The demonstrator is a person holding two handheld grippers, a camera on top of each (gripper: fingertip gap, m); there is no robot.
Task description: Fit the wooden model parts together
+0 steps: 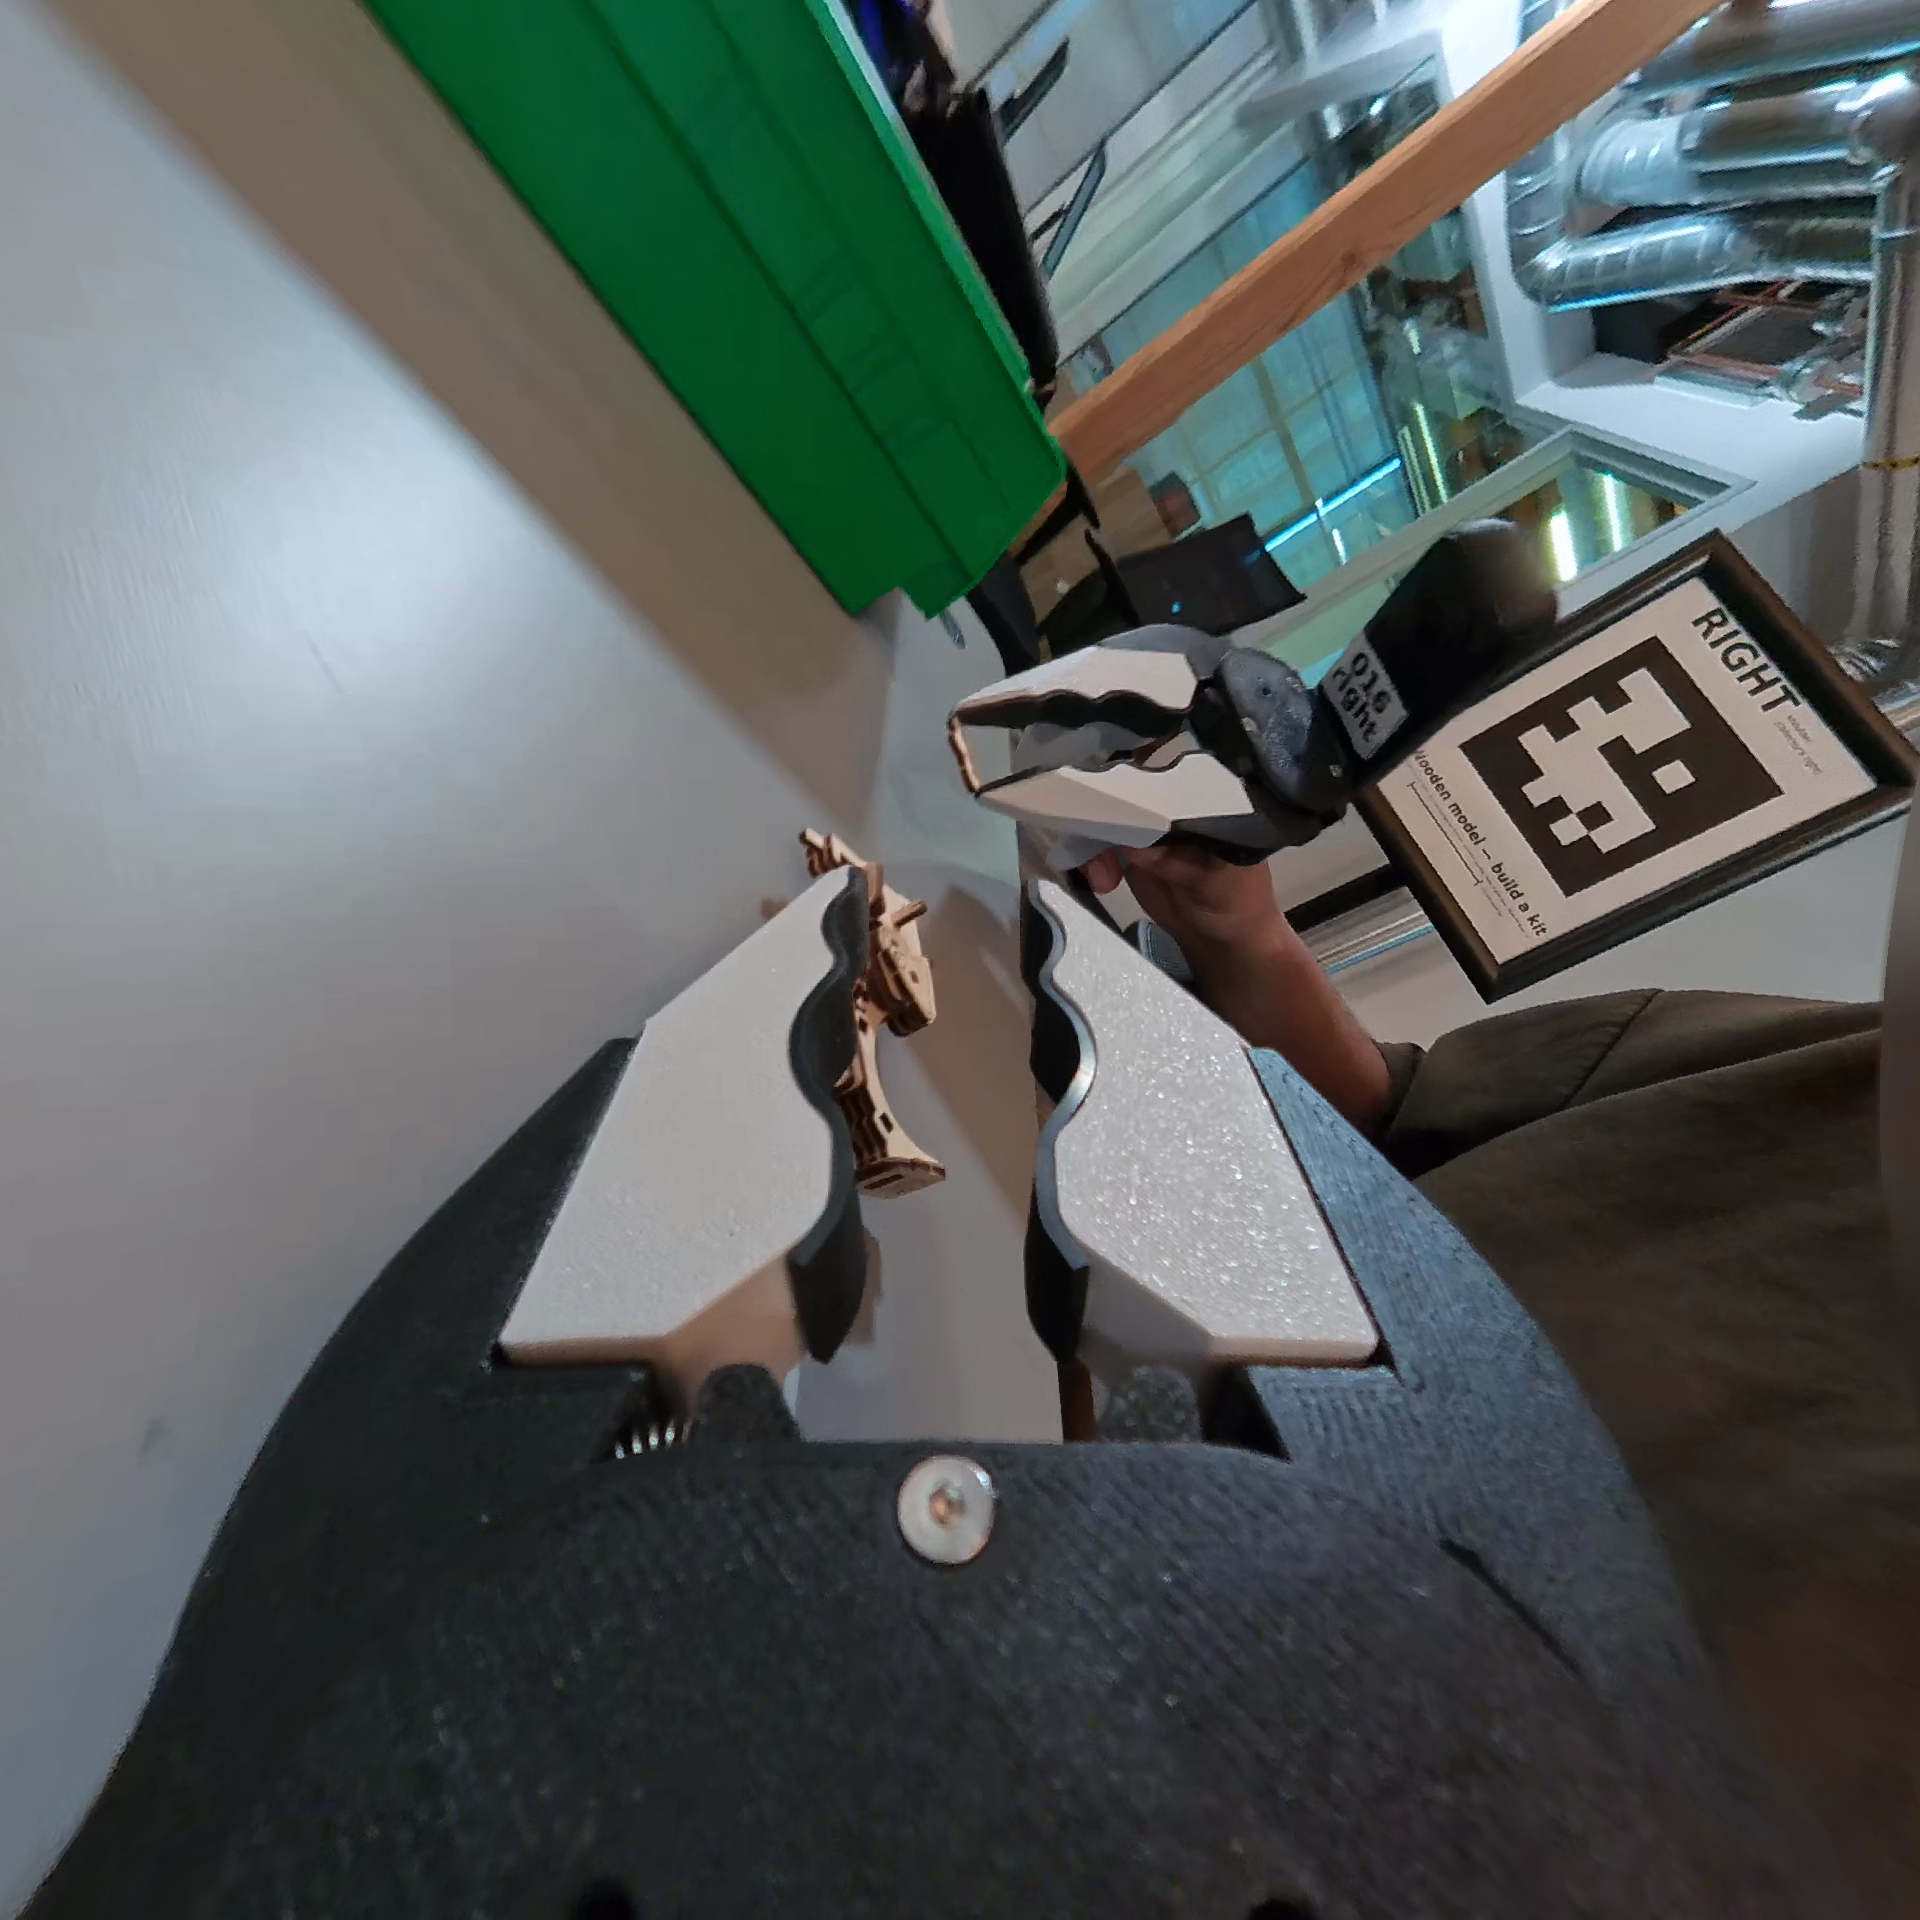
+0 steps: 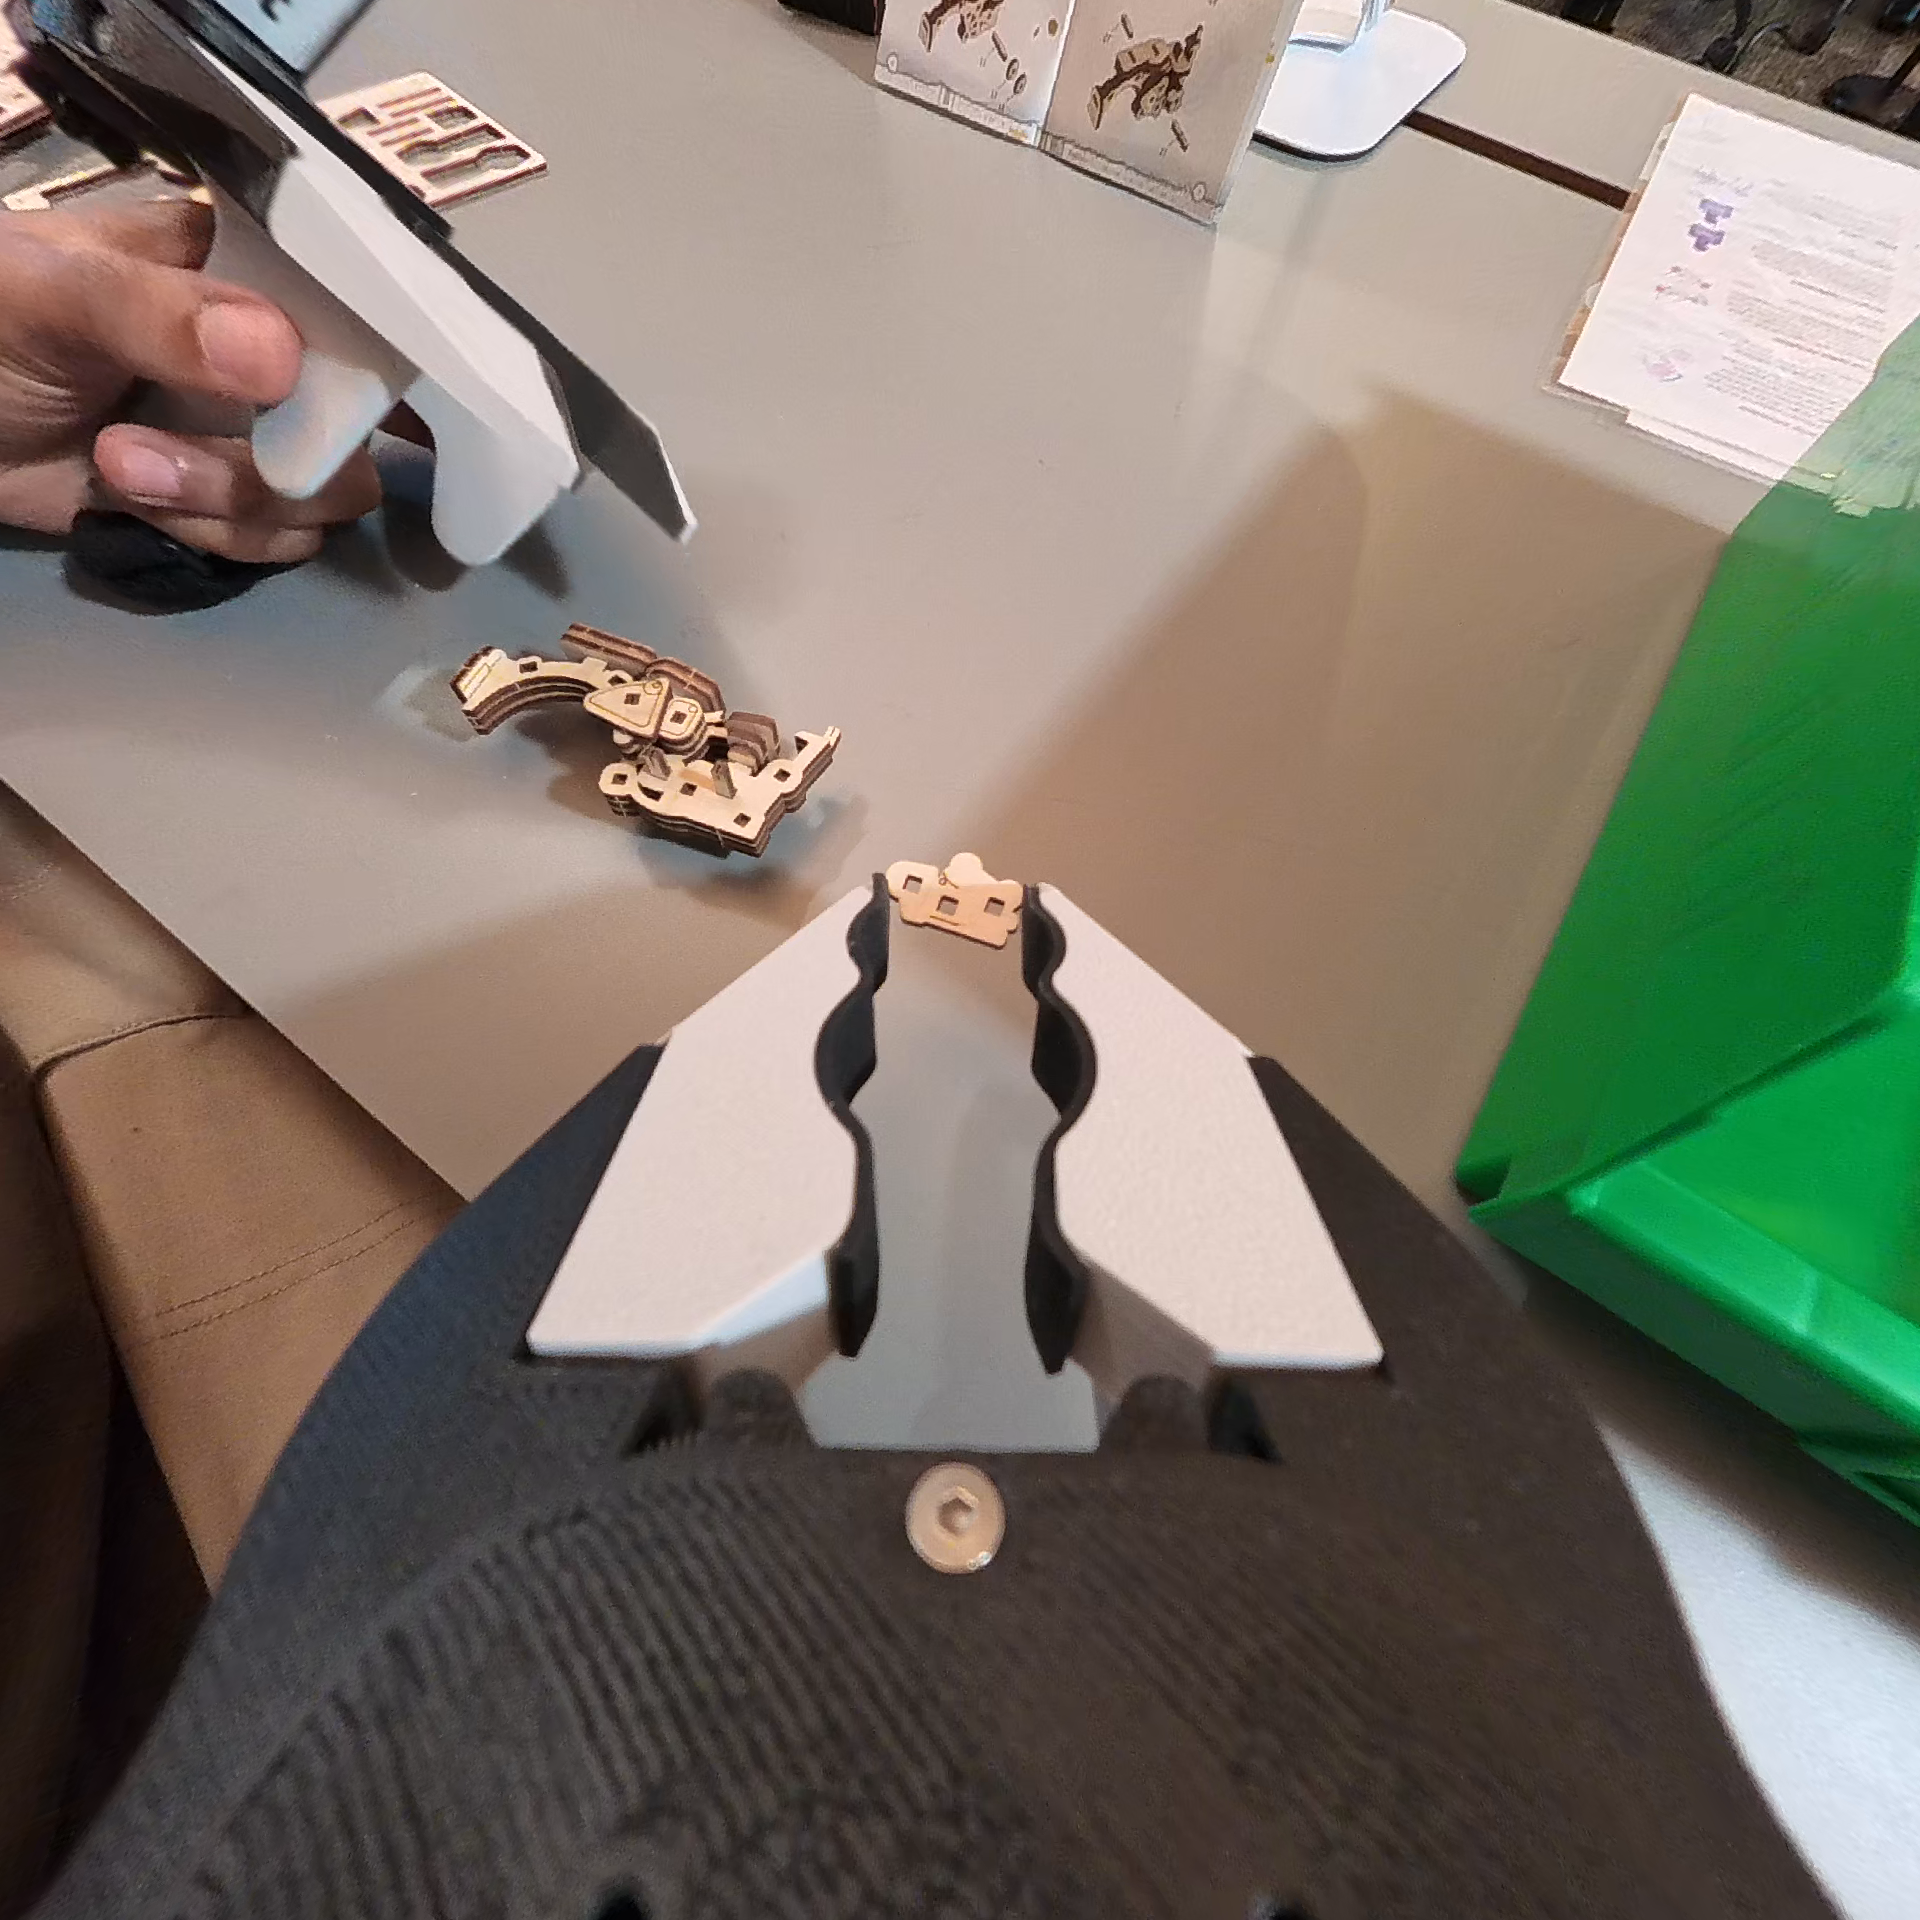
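A part-built wooden model (image 2: 655,743) lies flat on the grey table (image 2: 1039,416), left of and beyond my right gripper. My right gripper (image 2: 956,896) is shut on a small flat wooden part (image 2: 951,906) with square holes, held across its fingertips above the table. My left gripper (image 1: 945,891) is open and empty, tilted, hovering just near the model (image 1: 894,997), which its left finger partly hides. The left gripper also shows in the right wrist view (image 2: 468,353), held by a hand above and left of the model. The right gripper shows in the left wrist view (image 1: 982,764).
A green bin (image 2: 1714,935) stands at the right, close to my right gripper. A cut-out wooden sheet (image 2: 436,140) lies at the far left. Folded instruction leaflets (image 2: 1060,83) and a printed paper sheet (image 2: 1766,281) are at the back. A framed marker card (image 1: 1621,769) stands behind the right gripper. The grippers' ends are close to 11 centimeters from one another.
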